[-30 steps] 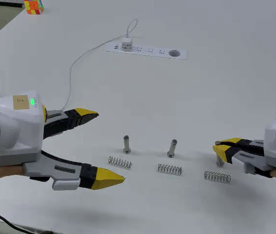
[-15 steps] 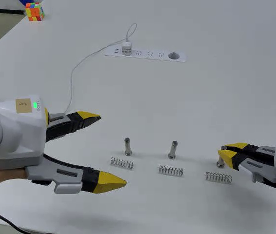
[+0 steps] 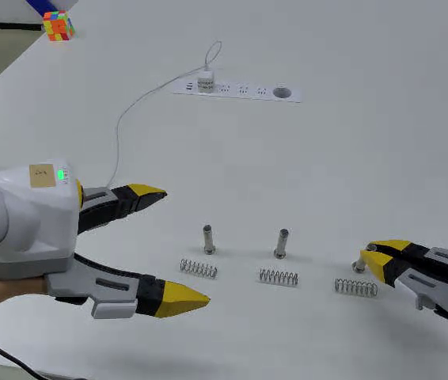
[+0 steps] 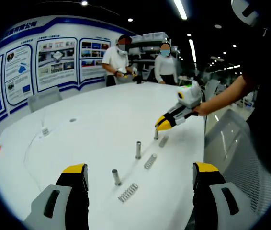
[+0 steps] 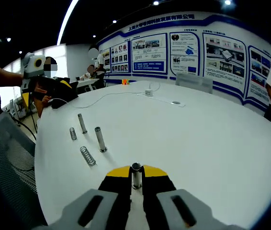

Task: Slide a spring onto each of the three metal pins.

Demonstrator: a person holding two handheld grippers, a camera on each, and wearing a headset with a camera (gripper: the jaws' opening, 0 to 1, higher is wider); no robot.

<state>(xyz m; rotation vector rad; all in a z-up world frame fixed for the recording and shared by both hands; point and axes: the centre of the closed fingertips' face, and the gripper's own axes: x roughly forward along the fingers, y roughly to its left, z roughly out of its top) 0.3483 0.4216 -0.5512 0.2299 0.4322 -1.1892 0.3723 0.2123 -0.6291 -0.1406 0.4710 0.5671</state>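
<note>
Over the last second the right tool (image 3: 374,257) has eased lower and back toward the person at the right pin (image 3: 358,267). The left tool (image 3: 180,245) has barely shifted. Pins and springs have kept their places on the desk (image 3: 327,158).

Head view: the left pin (image 3: 208,238) and middle pin (image 3: 282,243) stand upright and bare. The left spring (image 3: 199,268), middle spring (image 3: 278,277) and right spring (image 3: 356,287) each lie flat just in front of their own pins. The left tool hovers wide open and empty, to the left of the left pin.

Left gripper view: its jaws stand far apart with nothing between them. The row of pins and springs runs away toward the right tool at the far end.

Right gripper view: the jaws are drawn in to about the pin's width, with the right pin upright between the yellow tips, and they seem to pinch it.

No spring is on a pin yet, so the task is at its start. The settled grip suggests this pin is about to be lifted or steadied for the right spring. A hold near the pin's head could block the spring.
</note>
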